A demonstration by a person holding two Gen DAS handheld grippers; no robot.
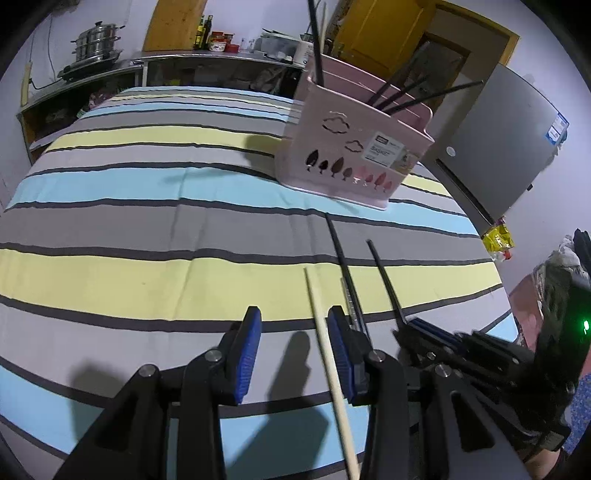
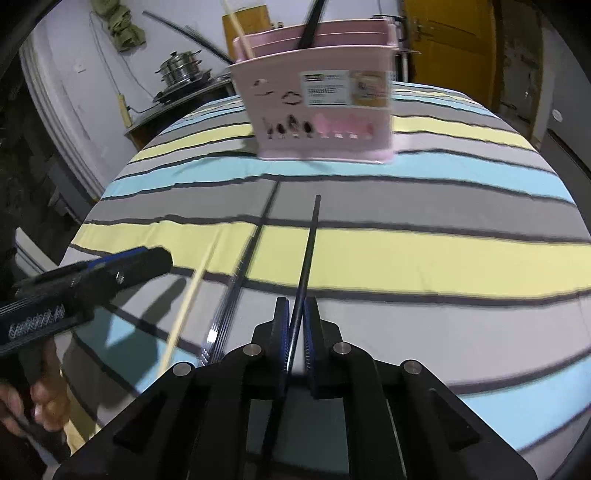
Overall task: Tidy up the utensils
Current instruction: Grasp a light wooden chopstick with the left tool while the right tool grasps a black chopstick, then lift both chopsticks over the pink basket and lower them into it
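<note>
Right gripper (image 2: 295, 325) clamps a black chopstick (image 2: 309, 243); only the left view shows the left gripper (image 1: 291, 354) standing wide over a wooden chopstick (image 1: 325, 339)

Home kitchen — stacked steel steamer pot (image 1: 96, 43) on a counter (image 1: 207, 59), oil bottles (image 1: 205, 32), fridge (image 1: 506, 144) (grey), striped tablecloth (image 1: 147, 229)

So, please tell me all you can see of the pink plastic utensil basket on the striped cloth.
The pink plastic utensil basket stands upright on the striped cloth, at its far side. Its front wall has cloud and tree-shaped cut-outs and a white paper label. Inside walls divide it into compartments. Several black chopsticks and one pale wooden stick lean in it. No gripper touches it.
</note>
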